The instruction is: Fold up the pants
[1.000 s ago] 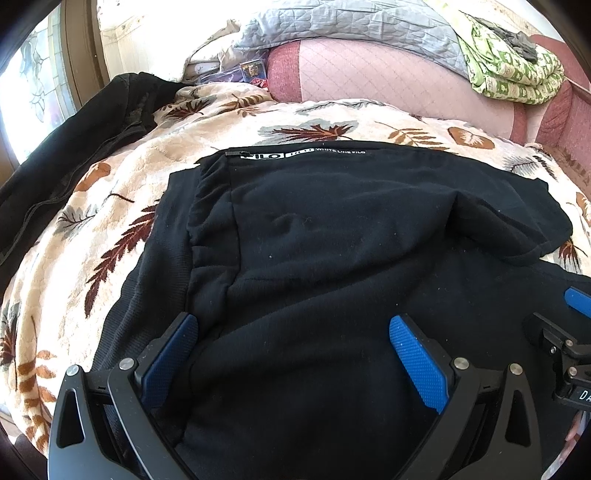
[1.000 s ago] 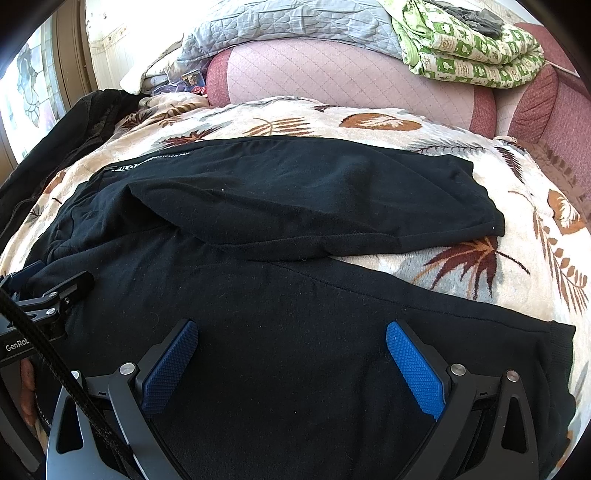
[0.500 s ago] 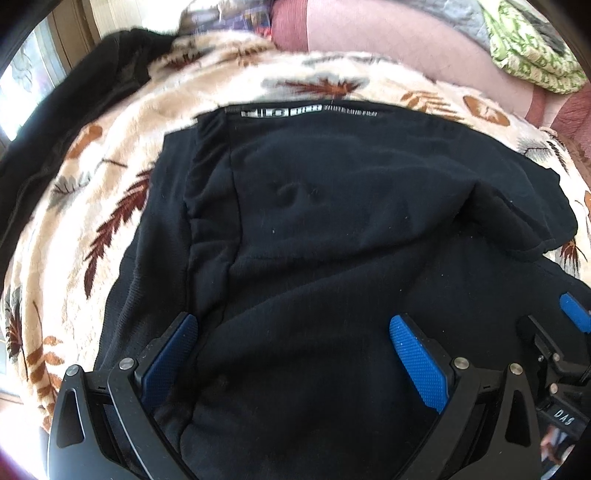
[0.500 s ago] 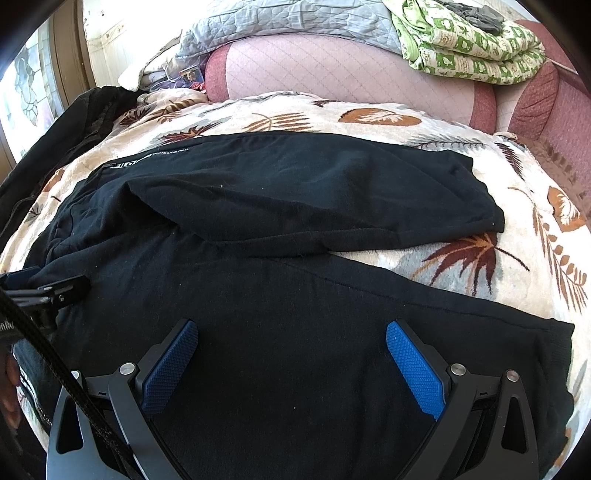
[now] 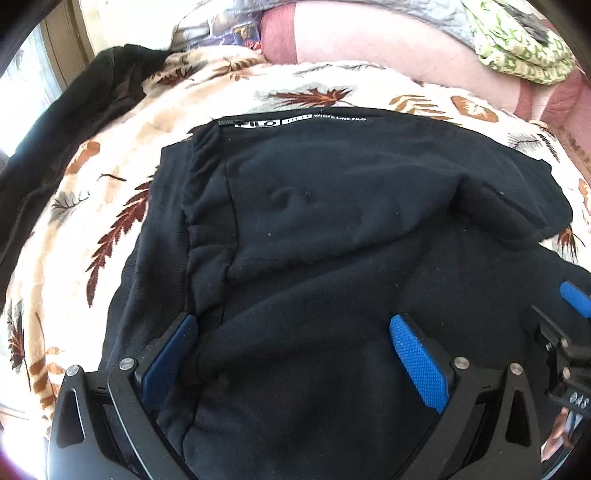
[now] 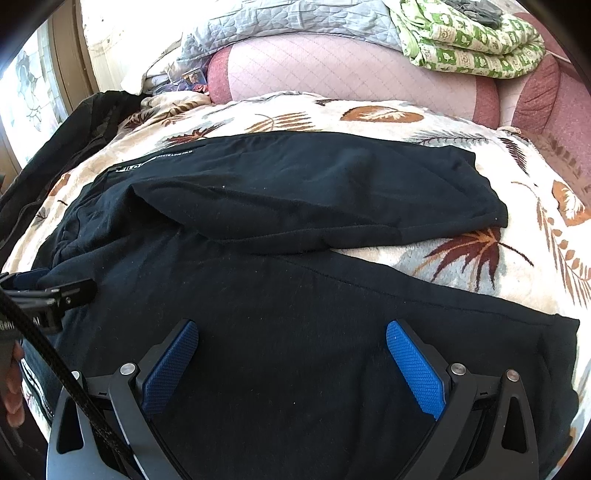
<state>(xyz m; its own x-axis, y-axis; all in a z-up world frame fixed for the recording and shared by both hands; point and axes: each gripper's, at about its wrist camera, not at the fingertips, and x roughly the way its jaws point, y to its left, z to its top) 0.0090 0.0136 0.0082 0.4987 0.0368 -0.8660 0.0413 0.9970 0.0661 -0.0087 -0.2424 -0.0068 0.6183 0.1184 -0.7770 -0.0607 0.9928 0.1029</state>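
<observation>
Black pants (image 5: 332, 229) lie spread on a leaf-patterned blanket (image 5: 122, 177), waistband to the left, with a white printed strip at their far edge. In the right wrist view the pants (image 6: 295, 295) show two legs running right, the far leg short or folded, the near leg reaching the right edge. My left gripper (image 5: 291, 350) is open just above the waist end, nothing between the blue pads. My right gripper (image 6: 291, 354) is open over the near leg. Each gripper shows in the other's view: the right one (image 5: 561, 332), the left one (image 6: 48, 295).
A black jacket (image 5: 74, 122) lies at the blanket's left edge by a window. A pink quilted bolster (image 6: 351, 74) lies behind, with a grey quilt (image 6: 277, 26) and a folded green patterned blanket (image 6: 469, 40) on it. A dark red cushion (image 6: 546, 96) stands at far right.
The left wrist view tilted down toward the pants, then rose slightly. The right gripper edged a little forward over the near leg. Both grippers stayed open.
</observation>
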